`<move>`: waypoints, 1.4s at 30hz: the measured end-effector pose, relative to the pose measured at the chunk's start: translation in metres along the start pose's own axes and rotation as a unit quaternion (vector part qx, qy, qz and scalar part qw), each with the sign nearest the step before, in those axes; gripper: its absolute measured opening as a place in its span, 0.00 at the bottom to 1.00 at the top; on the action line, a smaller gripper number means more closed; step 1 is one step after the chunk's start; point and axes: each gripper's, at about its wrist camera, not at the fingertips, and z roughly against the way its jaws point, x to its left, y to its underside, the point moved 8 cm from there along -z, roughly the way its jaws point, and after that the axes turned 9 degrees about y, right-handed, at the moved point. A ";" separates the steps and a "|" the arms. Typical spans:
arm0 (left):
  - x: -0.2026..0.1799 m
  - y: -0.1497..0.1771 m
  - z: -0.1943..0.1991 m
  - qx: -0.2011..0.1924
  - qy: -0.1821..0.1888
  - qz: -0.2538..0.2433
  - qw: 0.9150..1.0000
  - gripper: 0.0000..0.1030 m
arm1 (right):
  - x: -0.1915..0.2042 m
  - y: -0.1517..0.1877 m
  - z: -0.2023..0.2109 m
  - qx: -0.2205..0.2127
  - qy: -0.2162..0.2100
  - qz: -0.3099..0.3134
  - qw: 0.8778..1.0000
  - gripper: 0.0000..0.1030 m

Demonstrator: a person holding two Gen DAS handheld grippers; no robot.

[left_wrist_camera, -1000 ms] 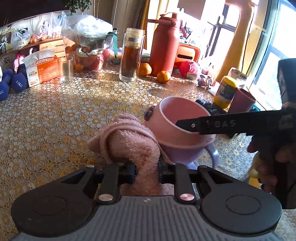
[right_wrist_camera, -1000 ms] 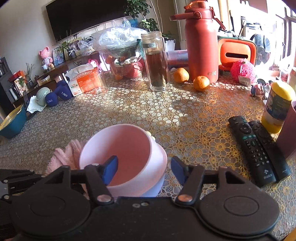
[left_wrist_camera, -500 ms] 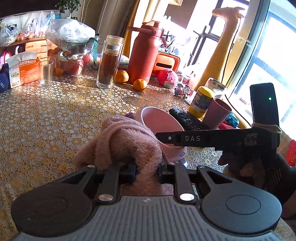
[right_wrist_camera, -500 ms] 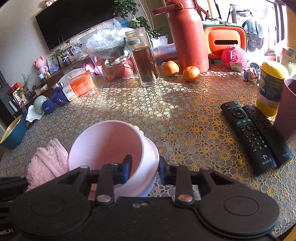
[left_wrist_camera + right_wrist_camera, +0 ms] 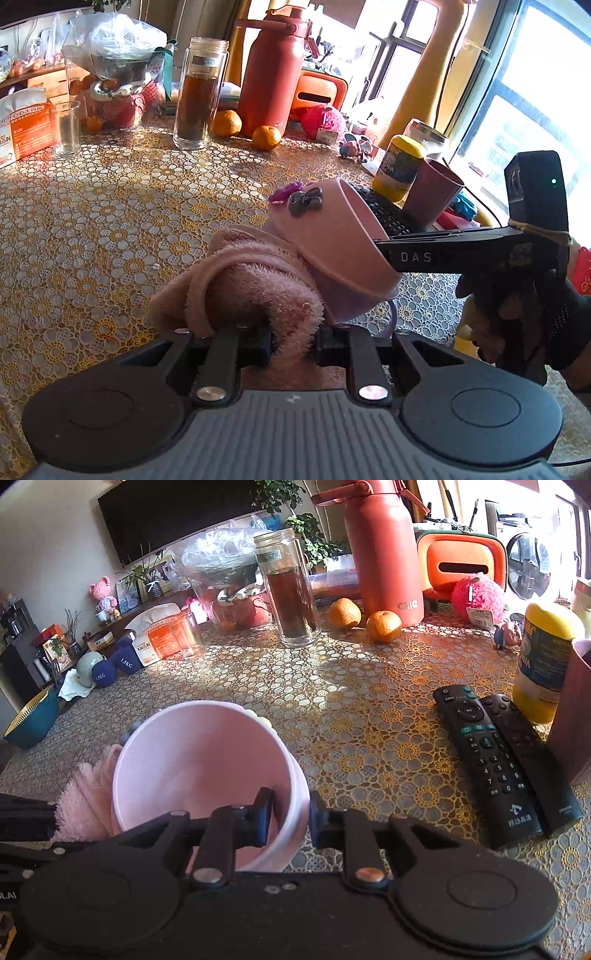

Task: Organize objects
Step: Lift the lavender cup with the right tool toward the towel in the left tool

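Pinching the pink cup's [image 5: 207,768] rim with our right gripper [image 5: 290,821], we clamp the pink towel [image 5: 243,284], pressed against that cup, in our left gripper [image 5: 293,343].

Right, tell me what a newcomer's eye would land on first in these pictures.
First, the pale pink plastic cup in the foreground, tilted, its wall pinched by the right tool. Pressed against its left side is the fluffy pink towel, clamped in the left tool. Behind, the tall red-orange flask stands at the table's far edge beside two oranges.
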 end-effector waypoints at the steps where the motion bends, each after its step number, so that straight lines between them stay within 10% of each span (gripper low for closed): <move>1: 0.002 0.001 -0.002 0.004 -0.001 -0.001 1.000 0.19 | -0.001 0.000 0.000 -0.001 -0.003 0.002 1.000 0.19; 13: 0.015 0.002 -0.022 0.039 -0.038 -0.013 0.998 0.19 | 0.002 -0.002 0.001 -0.013 0.010 0.046 0.999 0.22; 19: 0.013 0.002 -0.023 0.041 -0.046 -0.017 0.998 0.19 | 0.004 -0.014 0.025 -0.053 0.045 0.071 0.995 0.52; 42: -0.016 -0.020 -0.004 0.006 -0.030 -0.052 0.998 0.19 | 0.010 -0.019 0.054 -0.034 -0.108 -0.066 0.991 0.33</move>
